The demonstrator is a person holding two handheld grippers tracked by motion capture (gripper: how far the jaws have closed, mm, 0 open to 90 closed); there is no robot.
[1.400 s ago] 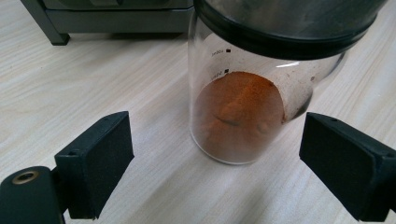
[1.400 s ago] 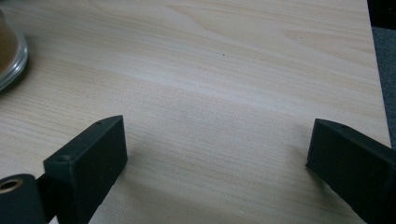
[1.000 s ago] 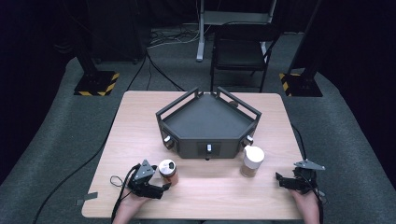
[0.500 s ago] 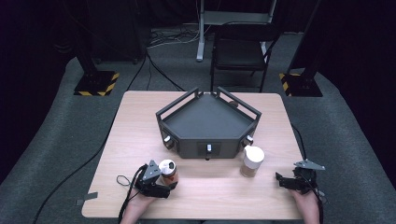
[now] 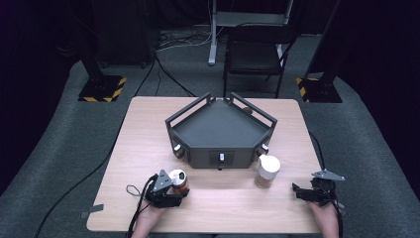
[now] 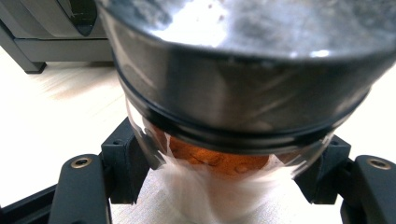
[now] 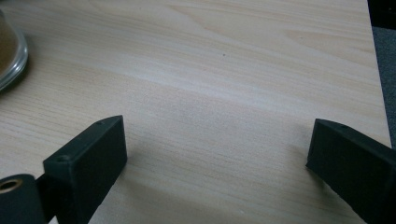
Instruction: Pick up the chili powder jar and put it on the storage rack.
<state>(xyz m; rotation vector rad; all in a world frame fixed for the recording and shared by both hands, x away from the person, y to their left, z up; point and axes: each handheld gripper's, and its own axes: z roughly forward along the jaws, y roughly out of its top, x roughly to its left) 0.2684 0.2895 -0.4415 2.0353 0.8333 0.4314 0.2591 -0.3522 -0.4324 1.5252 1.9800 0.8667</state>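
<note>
A small glass jar (image 5: 178, 179) with a metal lid and orange-brown contents stands near the table's front left. In the left gripper view the jar (image 6: 233, 93) looms close, its glass body pressed between the two black jaws. My left gripper (image 5: 180, 190) (image 6: 224, 161) has just been closing and is now shut on it. At the front right my right gripper (image 5: 297, 191) (image 7: 219, 149) rests low over the wood, open, with bare tabletop between its jaws. A white-lidded jar (image 5: 268, 171) stands to its left, and its glass base (image 7: 11, 51) shows in the right gripper view.
A black five-sided tray (image 5: 218, 154) with raised rails sits mid-table behind both jars. The table's right edge (image 7: 379, 70) runs close to my right gripper. A black chair (image 5: 255, 54) and stands lie beyond the table.
My left gripper has shifted slightly in around the metal-lidded jar and closed its jaws on it. The right gripper has stayed put.
</note>
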